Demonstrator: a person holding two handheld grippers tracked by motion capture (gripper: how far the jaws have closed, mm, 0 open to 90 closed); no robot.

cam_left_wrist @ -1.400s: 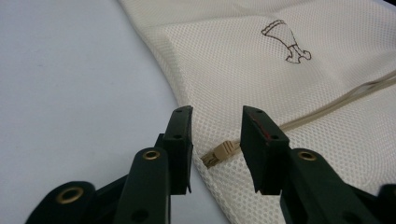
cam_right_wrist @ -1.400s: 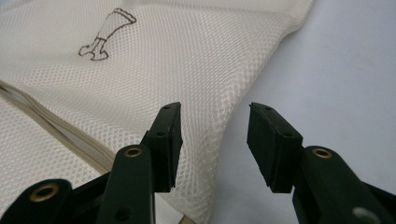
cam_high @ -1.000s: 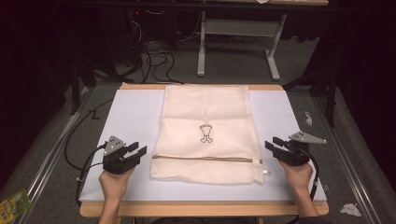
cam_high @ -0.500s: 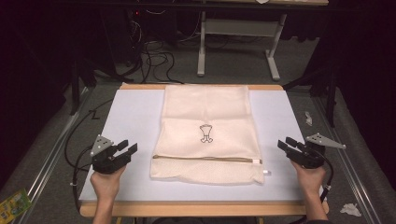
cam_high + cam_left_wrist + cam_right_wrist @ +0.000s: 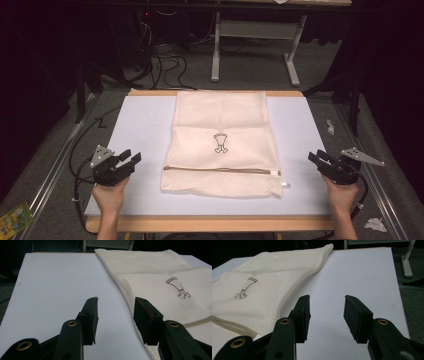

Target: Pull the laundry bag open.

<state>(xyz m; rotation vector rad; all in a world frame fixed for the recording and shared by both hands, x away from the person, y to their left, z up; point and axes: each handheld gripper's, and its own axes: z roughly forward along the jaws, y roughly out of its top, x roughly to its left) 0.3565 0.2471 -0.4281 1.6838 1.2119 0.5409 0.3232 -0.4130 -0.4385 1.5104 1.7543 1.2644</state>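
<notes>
on the white table top in front of you lies 1 cream mesh laundry bag, flat and centred, reaching from the far edge to near your side. it carries 1 small dark embroidered figure near its middle and 1 zipper line running across its near part, with 1 white pull tab poking out at the bag's near right corner.

you hold 2 grippers, 1 in each hand. your left gripper sits just left of the bag's near left corner, jaws spread, with nothing between them; in the left gripper view the bag's edge passes just beside 1 jaw. your right gripper sits off the bag's right side, apart from the cloth, over bare table; its jaws have just been closing a little, yet they stand apart with nothing between them.
</notes>
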